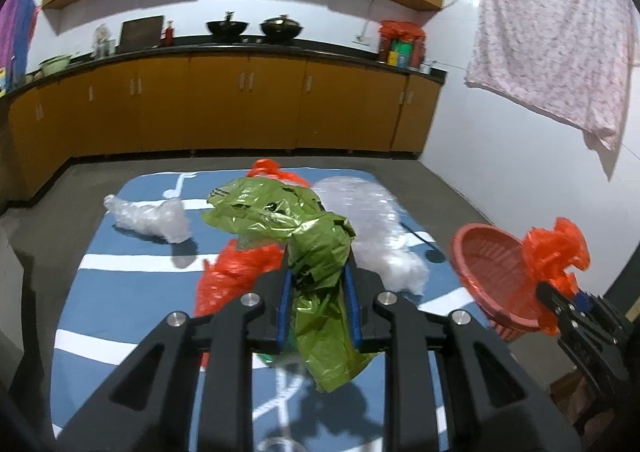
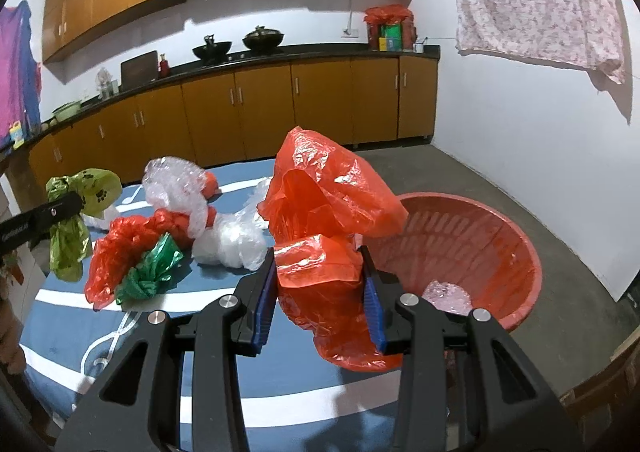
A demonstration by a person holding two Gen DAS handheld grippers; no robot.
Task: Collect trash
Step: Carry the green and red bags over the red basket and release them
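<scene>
- Kitchen cabinets [image 2: 280, 107] stand behind our blue worktop [image 2: 60, 316].
- Our left tool [image 1: 318, 292] clenches a green bag [image 1: 304, 236].
- Our right tool [image 2: 320, 292] clenches an orange bag [image 2: 328, 211] beside the red basket [image 2: 520, 252].

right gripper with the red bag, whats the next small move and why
Probably carry the right gripper a little further right over the red basket and open it. It is shut on the red bag, which hangs beside the basket's near rim, not yet above the opening. The left gripper holds the green bag and can follow.
</scene>
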